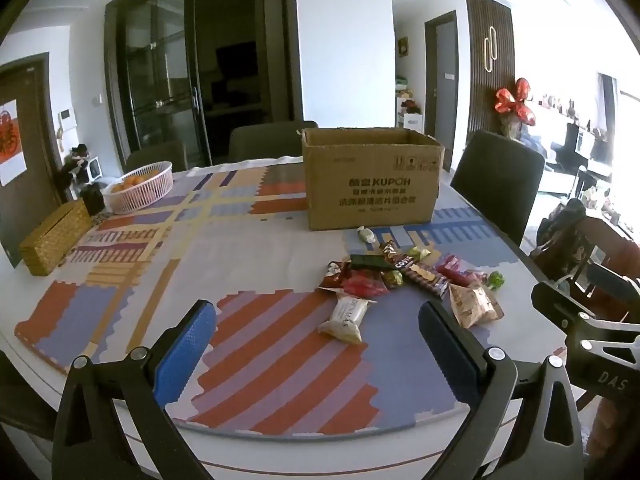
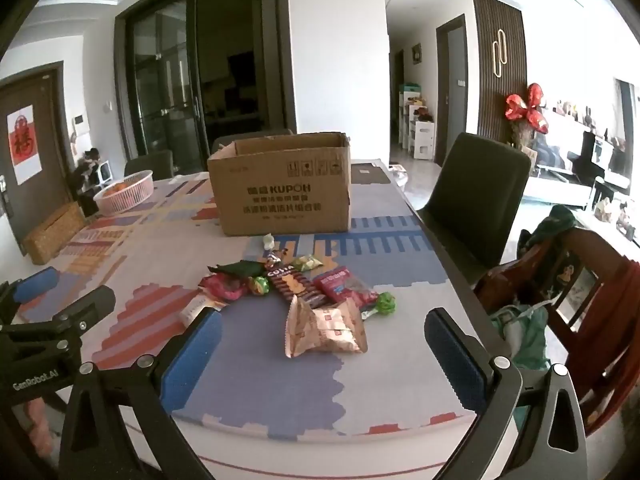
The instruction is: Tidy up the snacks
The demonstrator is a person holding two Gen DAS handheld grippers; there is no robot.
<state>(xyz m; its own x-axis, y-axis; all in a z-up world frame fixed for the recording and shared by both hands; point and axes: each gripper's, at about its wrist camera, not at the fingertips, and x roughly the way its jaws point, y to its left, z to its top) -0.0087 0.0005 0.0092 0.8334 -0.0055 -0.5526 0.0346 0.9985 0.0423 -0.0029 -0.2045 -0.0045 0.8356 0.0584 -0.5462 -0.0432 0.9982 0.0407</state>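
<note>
A pile of wrapped snacks [image 1: 408, 276] lies on the patterned table, in front of an open cardboard box [image 1: 372, 184]. It also shows in the right wrist view [image 2: 304, 292], with the box [image 2: 284, 188] behind it. A white packet [image 1: 346, 318] lies nearest my left gripper [image 1: 318, 328], which is open and empty, above the table's near edge. A beige crinkled bag [image 2: 324, 330] lies just ahead of my right gripper [image 2: 324, 340], which is open and empty. The right gripper's body shows at the right edge of the left wrist view [image 1: 592, 332].
A white basket of oranges [image 1: 140, 186] and a woven box [image 1: 54, 238] stand at the table's far left. Dark chairs [image 1: 496, 184] stand at the far and right sides. A wooden chair with clothes [image 2: 560, 292] is close on the right.
</note>
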